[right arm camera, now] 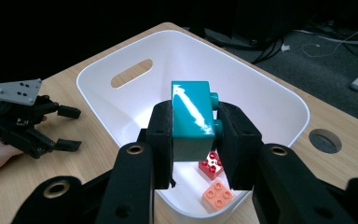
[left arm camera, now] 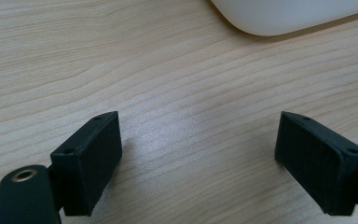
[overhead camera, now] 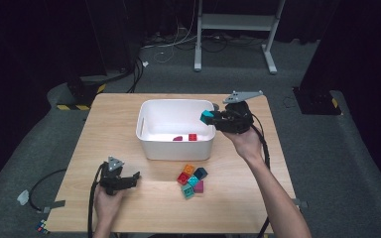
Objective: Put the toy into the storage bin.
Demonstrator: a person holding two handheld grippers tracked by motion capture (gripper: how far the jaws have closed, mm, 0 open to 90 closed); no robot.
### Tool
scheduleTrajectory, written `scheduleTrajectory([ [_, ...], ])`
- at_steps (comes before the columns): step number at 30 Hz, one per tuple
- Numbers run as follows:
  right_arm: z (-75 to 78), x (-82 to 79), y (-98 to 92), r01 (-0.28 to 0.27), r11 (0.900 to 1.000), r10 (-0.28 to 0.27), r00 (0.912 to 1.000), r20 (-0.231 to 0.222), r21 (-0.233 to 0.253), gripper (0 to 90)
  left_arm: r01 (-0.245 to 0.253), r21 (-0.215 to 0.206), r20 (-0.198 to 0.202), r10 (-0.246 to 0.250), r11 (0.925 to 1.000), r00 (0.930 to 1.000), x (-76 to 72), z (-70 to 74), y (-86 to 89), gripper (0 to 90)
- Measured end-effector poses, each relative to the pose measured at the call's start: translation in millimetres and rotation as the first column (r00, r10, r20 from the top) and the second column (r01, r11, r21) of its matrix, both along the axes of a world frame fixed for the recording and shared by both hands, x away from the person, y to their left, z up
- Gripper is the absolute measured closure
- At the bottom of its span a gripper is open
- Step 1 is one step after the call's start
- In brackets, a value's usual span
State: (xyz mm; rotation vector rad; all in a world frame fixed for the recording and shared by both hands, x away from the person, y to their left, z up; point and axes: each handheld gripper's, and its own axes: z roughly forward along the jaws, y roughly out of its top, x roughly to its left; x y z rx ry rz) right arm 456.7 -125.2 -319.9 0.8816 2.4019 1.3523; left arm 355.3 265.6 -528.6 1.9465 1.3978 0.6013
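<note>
My right gripper point(overhead camera: 210, 118) is shut on a teal block point(overhead camera: 207, 117) and holds it over the right rim of the white bin point(overhead camera: 174, 102). In the right gripper view the teal block point(right arm camera: 191, 119) sits upright between the jaws of my right gripper point(right arm camera: 195, 128), above the bin point(right arm camera: 98, 91). On the bin floor lie a red block point(right arm camera: 210, 165) and a salmon block point(right arm camera: 218, 195). My left gripper point(overhead camera: 136, 179) rests open on the table near the front left. In its own view the left gripper point(left arm camera: 200, 158) has bare wood between its jaws.
Several loose blocks point(overhead camera: 192, 179) in red, orange, teal, dark blue and magenta lie in front of the bin. A round hole point(right arm camera: 324, 141) is cut in the table point(overhead camera: 109, 124) near the bin's corner. Cables trail from both grippers off the front edge.
</note>
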Motion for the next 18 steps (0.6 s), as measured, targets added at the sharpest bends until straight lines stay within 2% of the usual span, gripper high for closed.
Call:
scheduleTrajectory([
  [9,1.7,13.3,11.5,0.011,1.000,-0.012,0.9999,-0.010,-0.014,68.0,-0.001,-0.002,0.000,0.001,1.0000,1.0000,0.0,-0.1,-0.1,14.8],
  [18,-6.7,25.4,21.8,0.024,0.999,-0.025,0.9996,-0.017,-0.023,67.9,0.000,-0.001,0.000,0.000,1.0000,1.0000,0.0,0.0,0.0,14.8],
])
